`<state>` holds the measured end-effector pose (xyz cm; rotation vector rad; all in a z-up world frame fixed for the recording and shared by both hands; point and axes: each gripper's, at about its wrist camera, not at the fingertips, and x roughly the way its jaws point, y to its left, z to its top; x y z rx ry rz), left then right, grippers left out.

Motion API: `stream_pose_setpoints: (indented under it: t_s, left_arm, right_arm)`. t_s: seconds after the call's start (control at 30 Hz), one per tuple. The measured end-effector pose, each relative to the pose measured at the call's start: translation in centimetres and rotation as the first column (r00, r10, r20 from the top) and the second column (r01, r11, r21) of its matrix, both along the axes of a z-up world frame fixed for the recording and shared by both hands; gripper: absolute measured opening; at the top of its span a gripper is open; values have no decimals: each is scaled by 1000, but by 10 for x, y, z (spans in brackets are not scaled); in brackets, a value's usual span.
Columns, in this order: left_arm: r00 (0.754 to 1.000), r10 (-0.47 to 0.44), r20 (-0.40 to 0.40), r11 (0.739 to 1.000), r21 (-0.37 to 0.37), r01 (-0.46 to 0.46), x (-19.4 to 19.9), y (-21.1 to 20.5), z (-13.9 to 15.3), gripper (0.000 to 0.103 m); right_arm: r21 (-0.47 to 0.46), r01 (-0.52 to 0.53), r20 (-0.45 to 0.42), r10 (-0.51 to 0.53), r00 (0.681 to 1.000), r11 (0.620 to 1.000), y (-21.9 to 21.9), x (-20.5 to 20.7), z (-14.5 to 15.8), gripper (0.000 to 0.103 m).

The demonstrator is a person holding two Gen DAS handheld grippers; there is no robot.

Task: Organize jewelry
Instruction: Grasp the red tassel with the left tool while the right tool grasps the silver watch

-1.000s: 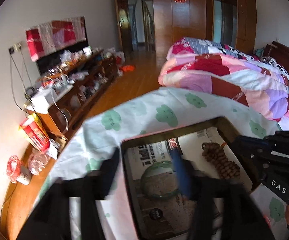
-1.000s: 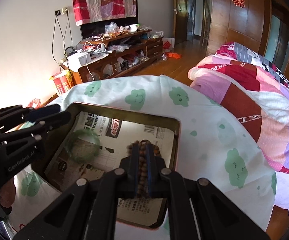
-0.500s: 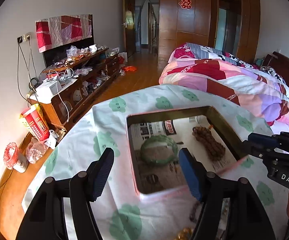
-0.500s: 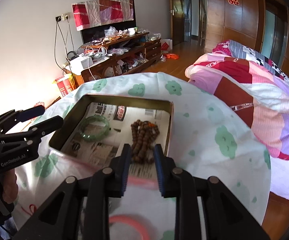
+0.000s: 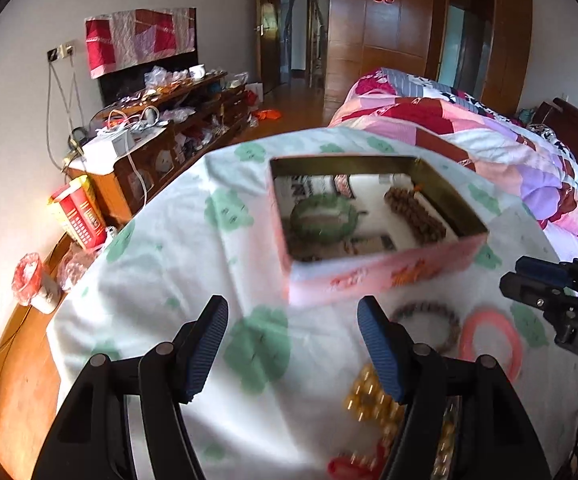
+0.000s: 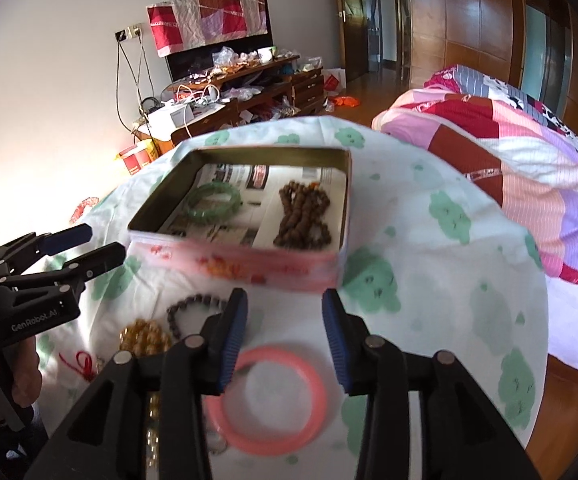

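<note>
Pink bangle [image 6: 267, 398] on tablecloth [image 6: 429, 280] below spread, empty right gripper [image 6: 285, 336]; left gripper [image 5: 293, 350] spread, empty; green bangle [image 6: 214, 201], brown beads [image 6: 303, 216] in tin [image 6: 245, 266]

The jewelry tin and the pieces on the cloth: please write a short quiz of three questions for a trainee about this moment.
1. True or false: the green bangle lies inside the tin.
2. Which piece lies nearest below the right gripper? A) pink bangle B) brown bead string C) gold bead bracelet
3. Fill in: both the right gripper and the left gripper are ____ and hold nothing.

Key: 1 true; 2 A; 3 open.
</note>
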<state>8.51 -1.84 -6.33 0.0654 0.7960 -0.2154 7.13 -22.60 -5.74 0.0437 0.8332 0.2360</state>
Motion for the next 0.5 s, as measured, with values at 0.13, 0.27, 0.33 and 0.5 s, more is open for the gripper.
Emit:
stream_pose_setpoints:
  t_s: [0.13,0.27,0.33,0.5]
  left_arm:
    - [1000,17,-14,1000,3,-17,-25,12,-3,68]
    - [999,36,-31,999,1,-36,-49,21,-6,68]
    - [998,44,-35,999,-11,-45,-58,24,-5,68]
    - [999,19,-44,1000,-10,-20,-74,18,-9,68]
  right_arm:
    - [12,4,-18,-3,1000,1000,-1,-15,-5,42]
    - [1,-1,-12,1,1000,1000,5,-33,-8,45]
    - [-5,-4,-6,4,1000,1000,9,-40,-9,47]
    - [-6,-28,6,28,1000,1000,22,-59,-12,47]
